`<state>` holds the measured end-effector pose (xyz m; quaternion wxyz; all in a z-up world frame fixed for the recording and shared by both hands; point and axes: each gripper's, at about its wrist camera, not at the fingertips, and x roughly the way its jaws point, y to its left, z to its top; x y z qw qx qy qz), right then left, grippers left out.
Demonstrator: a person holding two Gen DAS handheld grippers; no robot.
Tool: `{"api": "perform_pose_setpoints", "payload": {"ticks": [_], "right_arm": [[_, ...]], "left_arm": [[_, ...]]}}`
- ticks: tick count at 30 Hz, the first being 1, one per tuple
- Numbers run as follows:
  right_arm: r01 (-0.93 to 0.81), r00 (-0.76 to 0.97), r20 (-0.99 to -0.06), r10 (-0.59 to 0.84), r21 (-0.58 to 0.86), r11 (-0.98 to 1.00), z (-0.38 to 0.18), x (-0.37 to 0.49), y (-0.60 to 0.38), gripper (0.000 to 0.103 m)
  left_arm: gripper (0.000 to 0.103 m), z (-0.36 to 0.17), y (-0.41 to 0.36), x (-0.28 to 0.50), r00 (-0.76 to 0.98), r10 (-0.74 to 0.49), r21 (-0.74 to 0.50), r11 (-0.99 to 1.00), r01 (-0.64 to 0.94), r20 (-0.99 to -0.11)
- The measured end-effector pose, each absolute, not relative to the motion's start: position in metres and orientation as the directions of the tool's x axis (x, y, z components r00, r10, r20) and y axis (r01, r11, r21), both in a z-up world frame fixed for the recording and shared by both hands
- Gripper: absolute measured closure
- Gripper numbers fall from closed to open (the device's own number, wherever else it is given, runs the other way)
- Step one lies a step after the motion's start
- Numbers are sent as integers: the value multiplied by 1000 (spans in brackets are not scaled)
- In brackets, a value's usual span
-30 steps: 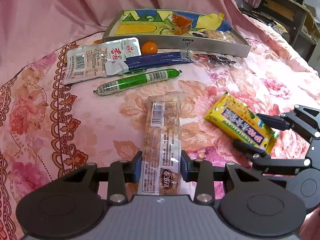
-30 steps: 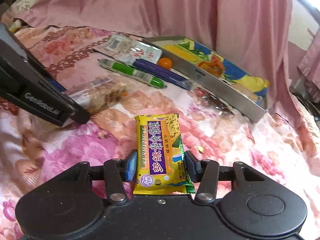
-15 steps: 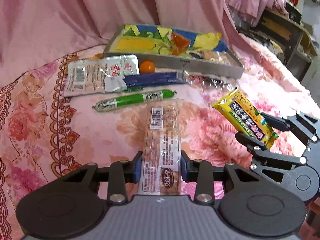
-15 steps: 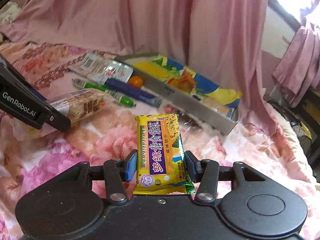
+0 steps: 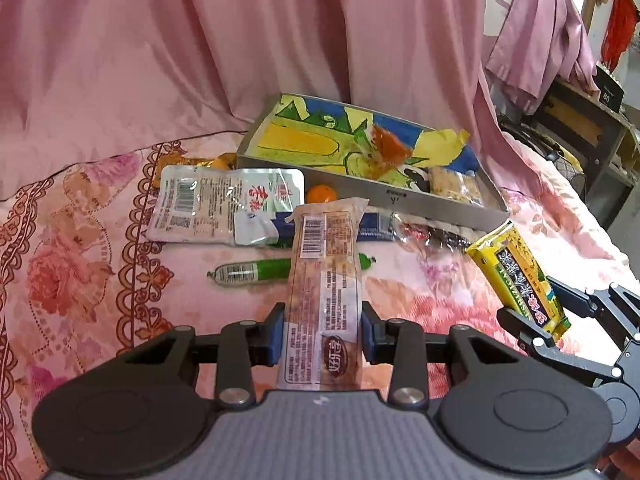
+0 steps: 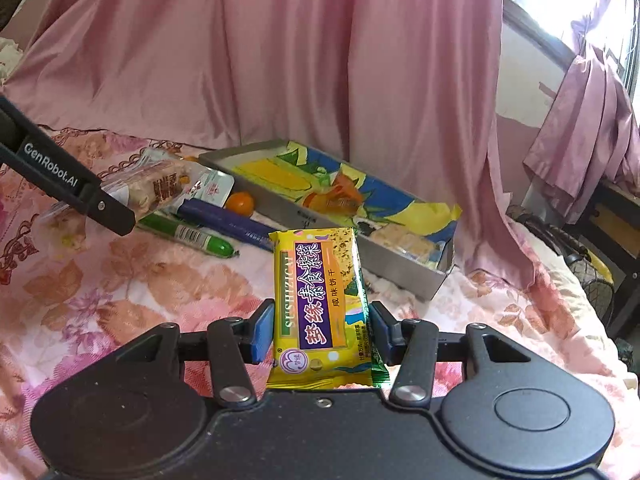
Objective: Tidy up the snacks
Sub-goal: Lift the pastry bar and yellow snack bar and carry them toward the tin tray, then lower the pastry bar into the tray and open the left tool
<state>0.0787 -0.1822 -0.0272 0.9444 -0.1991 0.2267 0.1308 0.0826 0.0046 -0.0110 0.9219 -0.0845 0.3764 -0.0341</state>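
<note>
While clamped on the clear-wrapped pastry bar at lower centre of the left wrist view, left gripper pressed blue-padded against both long edges, bar raised off the floral bedspread. Same bar at left of the right wrist view, beside the left gripper's black finger. Right gripper likewise closed on the yellow cracker packet at lower centre of its own view; same packet at right edge of the left view, tilted, held above the spread. Further up: grey tray with colourful lining, holding an orange-filled wrapper and a pale biscuit pack. Just below the tray's near wall: white pouch, small orange, blue stick pack, green sausage. Pink curtain across the top.
</note>
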Motion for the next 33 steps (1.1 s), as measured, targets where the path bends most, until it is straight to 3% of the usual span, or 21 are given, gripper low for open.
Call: {"api": "perform_pose_setpoints", "payload": {"ticks": [21,33], "right_arm": [[-266,908,-384,169,-214,940,-25,142,-216,51],[-222,937,-304,171,-140,965,-18,201,-235,51]], "left_arm": [[63,-10,-12,150,741,-51,-133,990,-52,-669],[63,-2,-4,210,776,-13,-220,962,-162,-631]]}}
